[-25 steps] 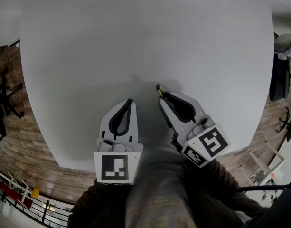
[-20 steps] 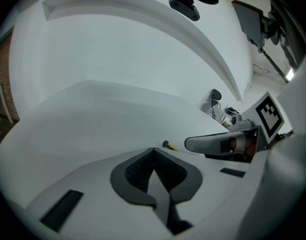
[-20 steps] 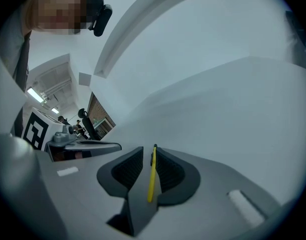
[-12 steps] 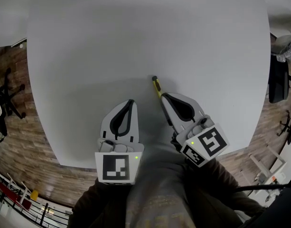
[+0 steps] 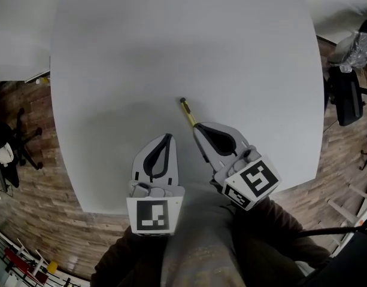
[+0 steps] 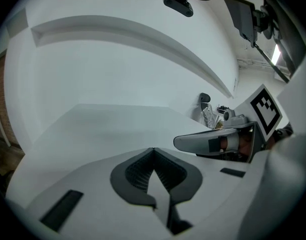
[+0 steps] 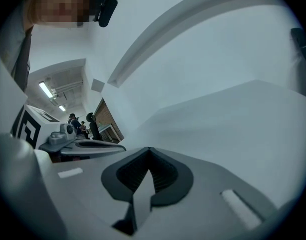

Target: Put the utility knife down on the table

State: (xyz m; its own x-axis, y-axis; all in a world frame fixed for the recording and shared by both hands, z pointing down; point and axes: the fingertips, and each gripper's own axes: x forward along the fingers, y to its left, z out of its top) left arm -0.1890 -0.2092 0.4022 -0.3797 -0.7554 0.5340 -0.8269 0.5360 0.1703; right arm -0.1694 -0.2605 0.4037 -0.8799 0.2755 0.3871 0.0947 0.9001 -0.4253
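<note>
The utility knife (image 5: 187, 110), slim, yellow and black, lies on the white table (image 5: 171, 40), pointing away to the upper left. Its near end sits right at the tip of my right gripper (image 5: 198, 126), whose jaws are shut; whether they touch the knife I cannot tell. The right gripper view shows that gripper (image 7: 149, 149) with its pads pressed together, nothing between them and no knife. My left gripper (image 5: 166, 137) rests beside it to the left, also shut and empty. Its dark pads meet in the left gripper view (image 6: 153, 149).
The table's rounded near edge (image 5: 105, 205) runs just behind both grippers, with the person's lap below it. Wooden floor surrounds the table. A dark office chair (image 5: 343, 95) stands at the right and another chair (image 5: 6, 148) at the left.
More of the knife now shows beyond the right gripper's tip, which has drawn back toward me. The head view has shifted, so everything sits a little further left.
</note>
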